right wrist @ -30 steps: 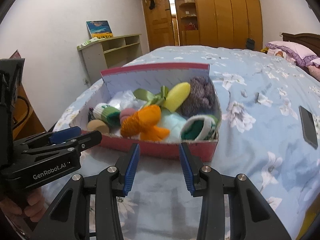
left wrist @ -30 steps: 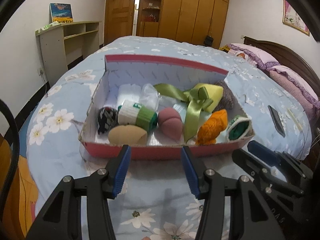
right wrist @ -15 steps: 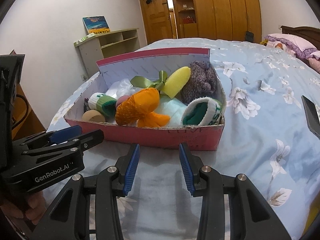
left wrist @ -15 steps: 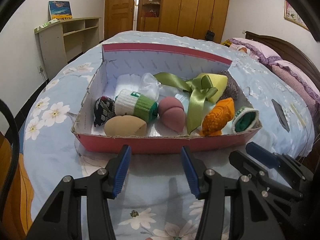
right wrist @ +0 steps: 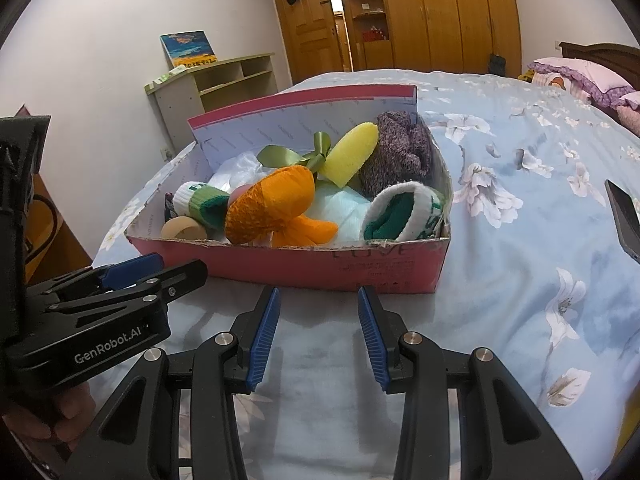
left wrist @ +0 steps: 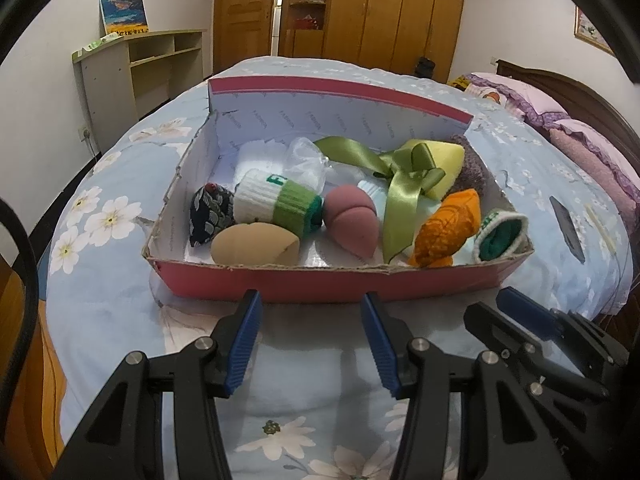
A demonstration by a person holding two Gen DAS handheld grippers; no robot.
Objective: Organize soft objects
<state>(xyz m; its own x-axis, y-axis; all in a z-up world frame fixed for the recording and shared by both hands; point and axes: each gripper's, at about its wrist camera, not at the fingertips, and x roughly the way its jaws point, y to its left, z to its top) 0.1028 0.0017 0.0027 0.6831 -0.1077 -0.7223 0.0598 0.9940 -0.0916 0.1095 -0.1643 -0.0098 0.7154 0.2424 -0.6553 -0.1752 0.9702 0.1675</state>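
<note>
Left gripper (left wrist: pixel 310 336) and right gripper (right wrist: pixel 318 330) are hovering before the box (left wrist: pixel 320 284) on the bed (right wrist: pixel 520 240), jaws apart, holding nothing. Soft things are all sitting inside: socks (left wrist: pixel 280 200), sponges (left wrist: pixel 256 244), ribbon (left wrist: pixel 404 184). Either sorted already or awaiting emptying.

You are working in a home bedroom.
Before you lies a wide bed under a pale blue flower-printed quilt (right wrist: pixel 500 264), with purple frilled pillows (left wrist: pixel 520 96) against a dark wooden headboard (left wrist: pixel 580 100); tall brown wooden wardrobes (right wrist: pixel 452 12) line the far wall beside a pale shelf desk (left wrist: pixel 132 64) that carries a small painted picture (left wrist: pixel 123 16).
</note>
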